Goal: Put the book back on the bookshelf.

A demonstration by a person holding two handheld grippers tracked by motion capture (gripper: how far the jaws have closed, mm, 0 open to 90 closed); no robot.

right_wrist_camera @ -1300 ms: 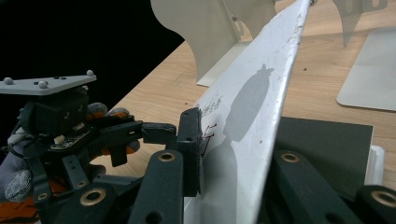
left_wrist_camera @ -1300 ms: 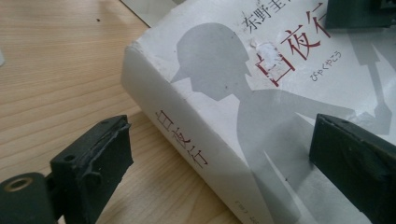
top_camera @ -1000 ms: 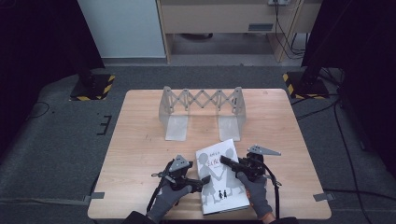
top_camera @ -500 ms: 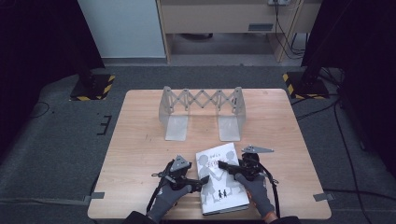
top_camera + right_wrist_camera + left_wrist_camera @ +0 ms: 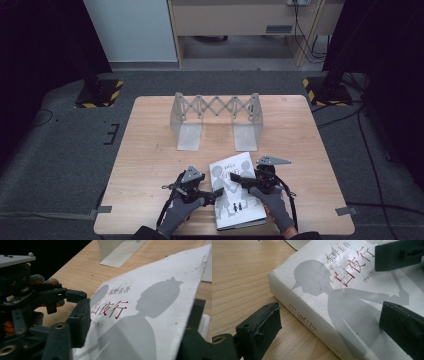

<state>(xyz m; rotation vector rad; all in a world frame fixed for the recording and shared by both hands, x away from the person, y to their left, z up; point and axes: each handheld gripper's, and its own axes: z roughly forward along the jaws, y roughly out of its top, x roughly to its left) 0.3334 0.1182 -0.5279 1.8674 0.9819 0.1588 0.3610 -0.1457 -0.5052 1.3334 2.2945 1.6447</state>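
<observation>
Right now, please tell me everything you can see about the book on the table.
The book is a thick white paperback lying flat near the table's front edge. Its cover shows grey silhouettes of figures and red characters; the spine also carries red characters. The cover looks scuffed and worn. The left tongs are open around its spine edge, one jaw over the cover. The right tongs straddle the front cover, which looks lifted at that side.

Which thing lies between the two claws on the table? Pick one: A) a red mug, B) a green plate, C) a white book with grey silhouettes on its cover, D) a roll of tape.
C: the white book, grey silhouettes on its cover, lies between the left claw and right claw.
</observation>
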